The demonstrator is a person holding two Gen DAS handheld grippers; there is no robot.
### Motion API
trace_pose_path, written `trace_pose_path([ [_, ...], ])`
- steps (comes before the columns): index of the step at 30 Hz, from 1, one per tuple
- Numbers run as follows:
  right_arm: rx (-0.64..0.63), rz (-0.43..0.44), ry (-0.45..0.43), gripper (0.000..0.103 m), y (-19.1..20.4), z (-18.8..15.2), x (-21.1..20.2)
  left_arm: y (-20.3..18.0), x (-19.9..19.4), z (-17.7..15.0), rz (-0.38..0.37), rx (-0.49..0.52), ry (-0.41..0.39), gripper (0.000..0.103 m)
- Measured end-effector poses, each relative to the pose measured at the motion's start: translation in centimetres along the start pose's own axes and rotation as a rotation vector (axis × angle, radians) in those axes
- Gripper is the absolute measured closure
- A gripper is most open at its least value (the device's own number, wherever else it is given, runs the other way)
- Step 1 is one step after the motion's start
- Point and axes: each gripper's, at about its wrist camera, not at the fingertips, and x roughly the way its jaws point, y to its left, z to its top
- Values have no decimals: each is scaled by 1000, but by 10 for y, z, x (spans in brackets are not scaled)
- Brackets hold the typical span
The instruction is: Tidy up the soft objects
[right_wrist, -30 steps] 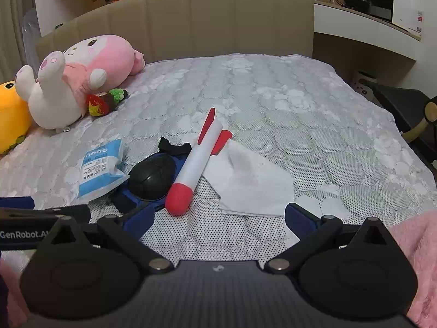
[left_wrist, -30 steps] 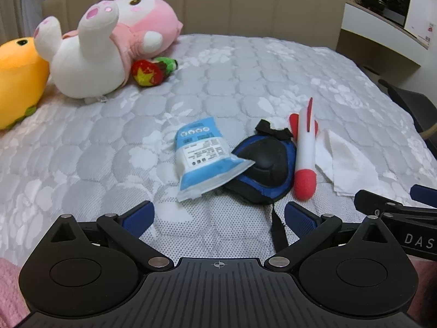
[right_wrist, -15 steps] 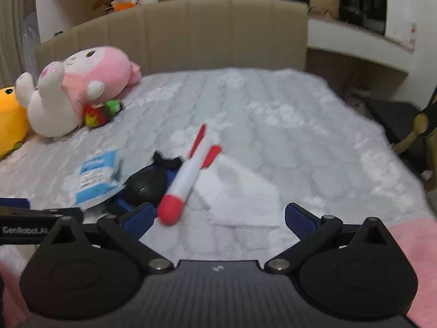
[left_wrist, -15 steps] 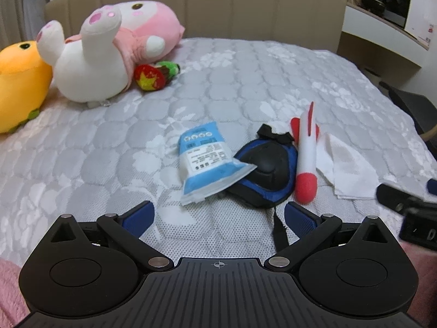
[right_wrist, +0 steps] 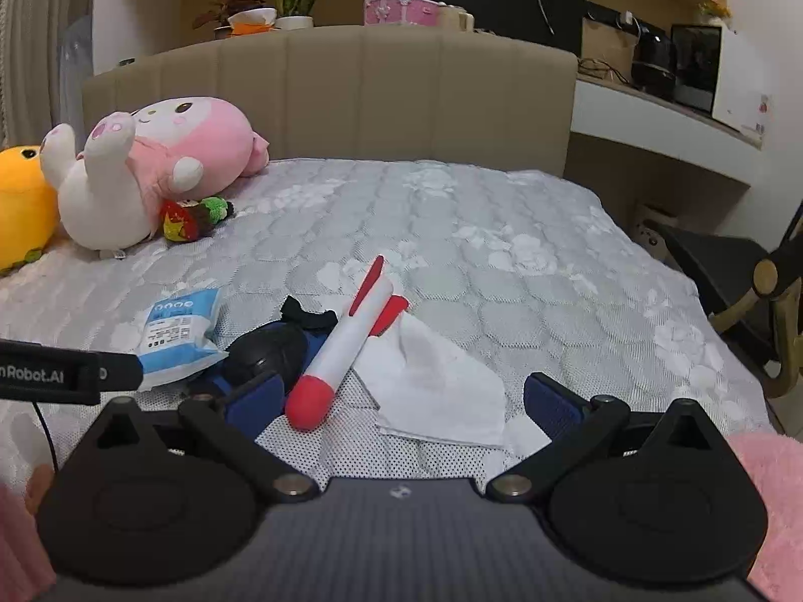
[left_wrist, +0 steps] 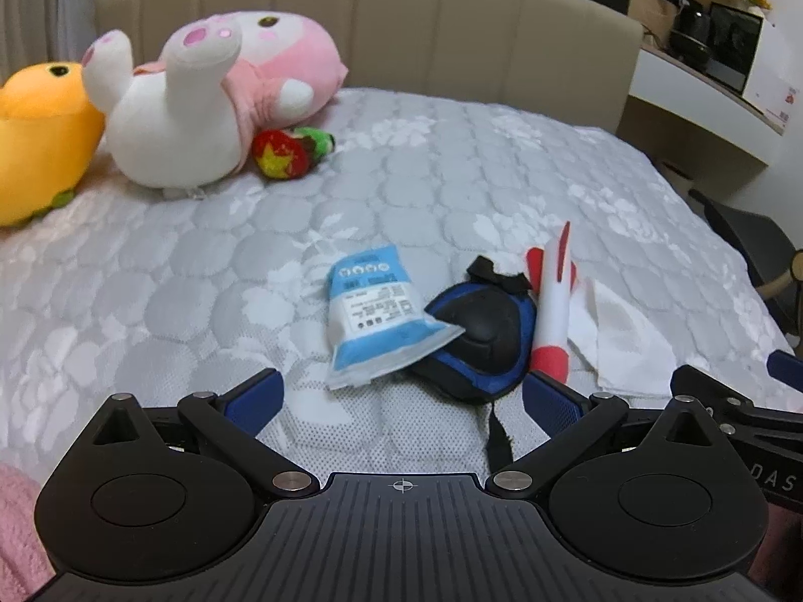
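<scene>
Left wrist view: left claw [left_wrist: 401, 391] hung wide apart, nothing between its tips, low over the bed [left_wrist: 451, 165]. Just ahead lay a tight cluster: blue wipes pack [left_wrist: 374, 318] overlapping the blue-black knee pad [left_wrist: 477, 336], foam rocket [left_wrist: 552, 316] touching the pad's right edge, white cloth [left_wrist: 622, 346] under the rocket's side. Plush group sat well apart by the headboard: pink-white bunny plush [left_wrist: 201, 115], orange plush [left_wrist: 35, 140], small strawberry plush [left_wrist: 288, 153] beside the bunny.

Judgement: the pack looked light, squashy, film probably slick, so pinch across its crimped lower edge. The pad looked stiff at the cap, soft at the rim; take the rim or strap.

Right wrist view: right claw [right_wrist: 399, 396] was also spread, holding nothing. Rocket [right_wrist: 346, 346] lay diagonal across the cloth [right_wrist: 441, 381], red nose nearest. It looked light and compressible; grip mid-shaft, gently. The cloth was limp; pinch a fold, expect drag. The pack [right_wrist: 178, 338] sat left, partly behind the left claw's finger.
</scene>
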Motion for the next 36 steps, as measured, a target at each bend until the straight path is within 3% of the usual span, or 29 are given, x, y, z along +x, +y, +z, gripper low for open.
trace_pose_path([
  [13,7,10,22,0,-1,2,5,-10,7,-4,38,56,38,0],
  [17,8,14,32,0,-1,4,7,-10,14,-6,36,65,83,0],
  [36,34,29,75,0,-4,0,8,-6,17,-12,51,52,133,0],
])
